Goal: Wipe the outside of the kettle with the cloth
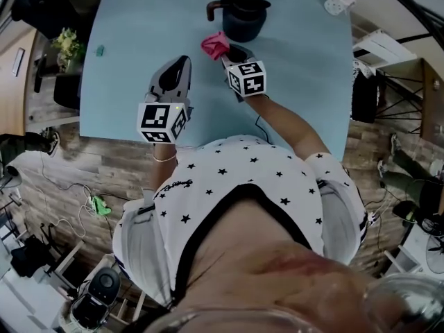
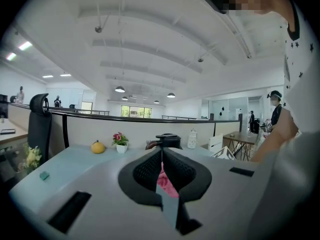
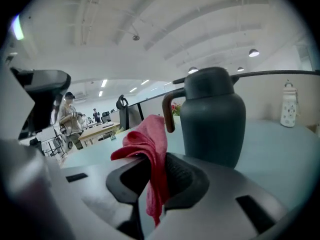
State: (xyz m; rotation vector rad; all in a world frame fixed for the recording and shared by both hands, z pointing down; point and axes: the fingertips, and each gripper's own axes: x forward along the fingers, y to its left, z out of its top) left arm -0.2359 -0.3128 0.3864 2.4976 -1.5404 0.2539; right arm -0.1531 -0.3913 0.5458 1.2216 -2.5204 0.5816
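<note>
At the top centre of the head view, the dark kettle (image 1: 244, 16) stands upright on the far part of the pale blue surface (image 1: 132, 82). Its lid is on and its curved handle (image 1: 210, 8) points to the frame's left. Just below and left of it hangs the pink cloth (image 1: 214, 44), bunched and pinched between the jaws of the right hand-held gripper (image 1: 232, 54).

In the right gripper view the cloth (image 3: 150, 149) is clamped between the two dark pads, one fold standing above them and a tail drooping below. The kettle (image 3: 212, 116) rises right behind it. The cloth seems to lie very near the handle, though contact is hard to judge.

The left hand-held gripper (image 1: 182, 66) hovers lower and further left over the surface, apart from the kettle. Its jaws are pressed together with nothing between them.

In the left gripper view a yellow fruit (image 2: 98, 147) and a small pot of flowers (image 2: 120, 140) sit at the surface's far edge. A white power strip (image 1: 340, 1) lies at the upper right of the head view.
</note>
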